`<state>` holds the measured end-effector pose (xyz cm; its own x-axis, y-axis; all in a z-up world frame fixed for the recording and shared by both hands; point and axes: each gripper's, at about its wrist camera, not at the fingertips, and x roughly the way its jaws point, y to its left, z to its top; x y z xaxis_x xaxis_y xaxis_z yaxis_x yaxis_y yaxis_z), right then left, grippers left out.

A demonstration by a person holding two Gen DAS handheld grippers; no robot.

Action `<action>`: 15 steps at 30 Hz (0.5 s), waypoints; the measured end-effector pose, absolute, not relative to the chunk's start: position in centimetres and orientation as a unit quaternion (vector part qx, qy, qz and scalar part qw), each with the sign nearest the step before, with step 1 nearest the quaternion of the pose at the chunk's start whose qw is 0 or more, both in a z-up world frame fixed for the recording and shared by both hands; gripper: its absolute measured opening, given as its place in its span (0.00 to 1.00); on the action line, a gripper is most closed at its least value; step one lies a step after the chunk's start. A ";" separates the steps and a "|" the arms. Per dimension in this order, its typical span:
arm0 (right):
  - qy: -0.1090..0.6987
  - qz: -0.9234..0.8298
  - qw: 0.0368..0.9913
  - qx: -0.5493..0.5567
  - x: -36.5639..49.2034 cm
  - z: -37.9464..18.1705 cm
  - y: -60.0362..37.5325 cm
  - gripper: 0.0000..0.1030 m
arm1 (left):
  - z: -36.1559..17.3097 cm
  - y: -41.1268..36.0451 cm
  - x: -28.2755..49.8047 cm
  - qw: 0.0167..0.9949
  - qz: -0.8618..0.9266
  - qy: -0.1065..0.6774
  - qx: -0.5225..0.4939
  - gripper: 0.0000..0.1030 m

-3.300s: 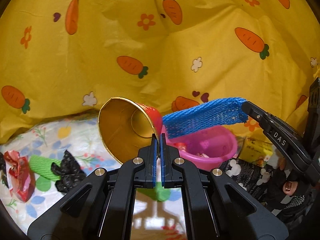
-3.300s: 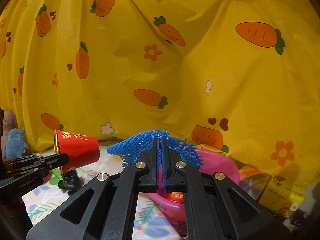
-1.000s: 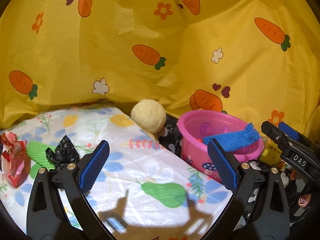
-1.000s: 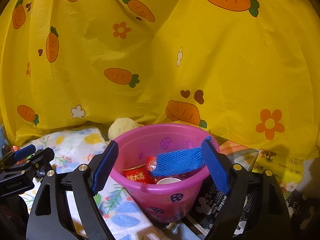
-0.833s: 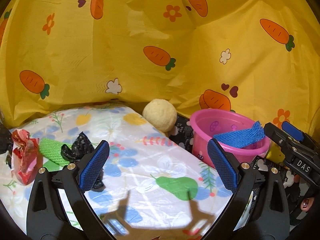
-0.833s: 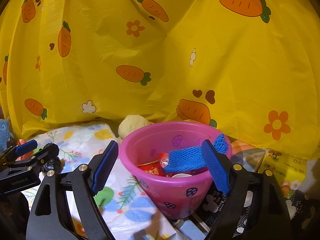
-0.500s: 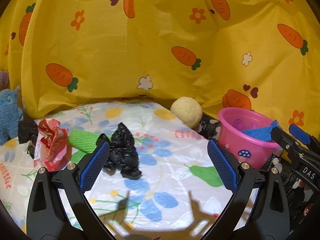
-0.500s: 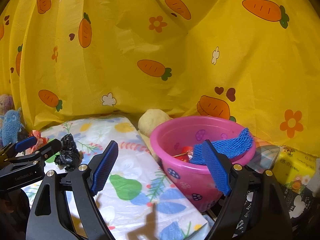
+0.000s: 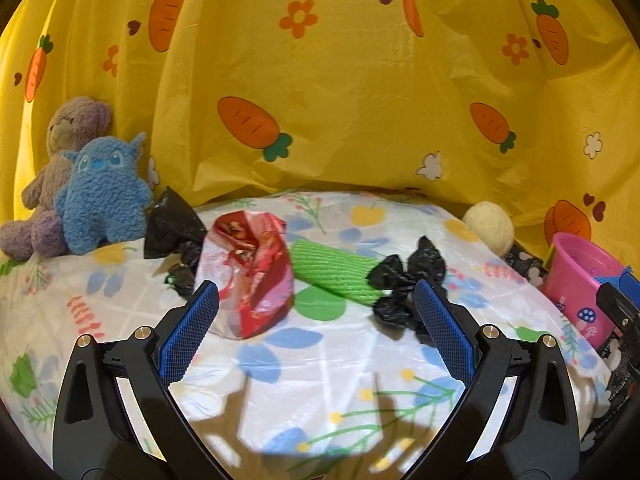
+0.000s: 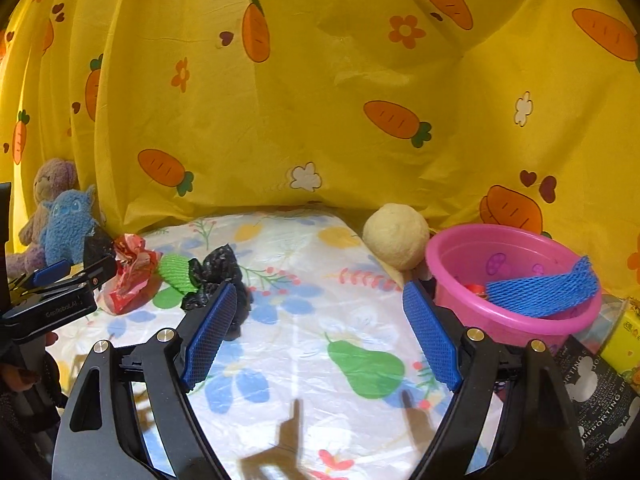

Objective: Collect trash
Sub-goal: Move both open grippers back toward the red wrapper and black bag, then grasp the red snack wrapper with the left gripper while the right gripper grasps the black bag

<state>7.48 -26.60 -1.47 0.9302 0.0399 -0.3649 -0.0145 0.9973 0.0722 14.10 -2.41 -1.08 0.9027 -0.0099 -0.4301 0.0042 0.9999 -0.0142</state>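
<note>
Loose trash lies on the flowered sheet (image 9: 320,368): a crumpled red wrapper (image 9: 252,272), a green foam net sleeve (image 9: 332,272), a black crumpled bag (image 9: 404,284) and another black bag (image 9: 172,228) farther left. My left gripper (image 9: 316,328) is open just short of the wrapper and the sleeve, nothing between its fingers. A pink bucket (image 10: 516,284) at the right holds a blue net (image 10: 540,288) draped over its rim and red scraps. My right gripper (image 10: 320,328) is open over the sheet, left of the bucket, with the black bag (image 10: 216,276) near its left finger.
A yellow carrot-print cloth (image 9: 340,100) hangs behind everything. Two plush toys, one blue (image 9: 104,196) and one brownish (image 9: 60,148), sit at the far left. A cream ball (image 10: 396,236) rests beside the bucket. A yellow carton (image 10: 624,340) and black printed packaging (image 10: 596,396) lie at the right.
Both grippers have swung left, away from the bucket and toward the loose trash; each stayed open. The wrapper, sleeve and black bag are now central in the left wrist view, and plush toys have appeared.
</note>
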 end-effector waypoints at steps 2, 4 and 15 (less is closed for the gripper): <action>0.191 0.027 0.981 0.031 8.1 -1.6 -25.4 0.80 | -1.2 -0.8 14.6 0.974 0.011 0.224 -0.010 0.94; 0.199 0.043 0.979 0.029 9.0 -1.7 -24.1 0.80 | -1.4 0.7 15.0 0.973 0.025 0.227 -0.013 0.94; 0.231 0.074 0.970 0.025 14.0 -2.5 -19.9 0.80 | -2.9 3.9 18.7 0.965 0.026 0.259 -0.023 0.91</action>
<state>13.97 -19.86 -2.48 0.8824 0.1546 -0.4443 -0.1310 0.9879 0.0835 18.69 3.91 -2.87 0.8647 0.0378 -0.5009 -0.0612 0.9977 -0.0304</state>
